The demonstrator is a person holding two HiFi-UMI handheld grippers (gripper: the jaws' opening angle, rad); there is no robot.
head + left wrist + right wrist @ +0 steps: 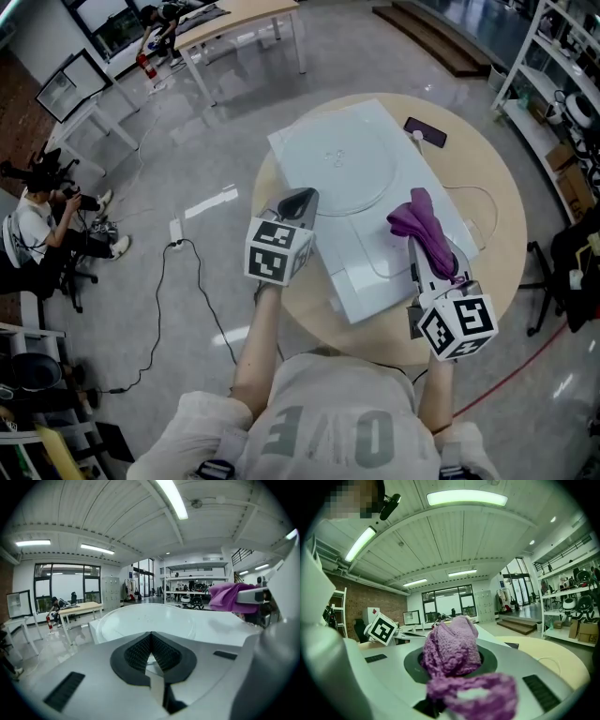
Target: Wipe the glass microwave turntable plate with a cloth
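Observation:
The clear glass turntable plate (336, 167) lies on top of a white microwave (366, 272) on the round table; it also shows as a pale disc (150, 620) in the left gripper view. My left gripper (302, 201) hovers at the plate's near left edge, jaws shut with nothing between them. My right gripper (424, 246) is over the microwave's near right part, shut on a purple cloth (427, 228) that bunches up out of the jaws (452, 651). The cloth is off the plate.
A black phone (425, 132) with a white cable lies at the table's far right edge (497, 197). Shelving (562, 84) stands to the right. A seated person (42, 225) is far left, with floor cables (173, 281) between.

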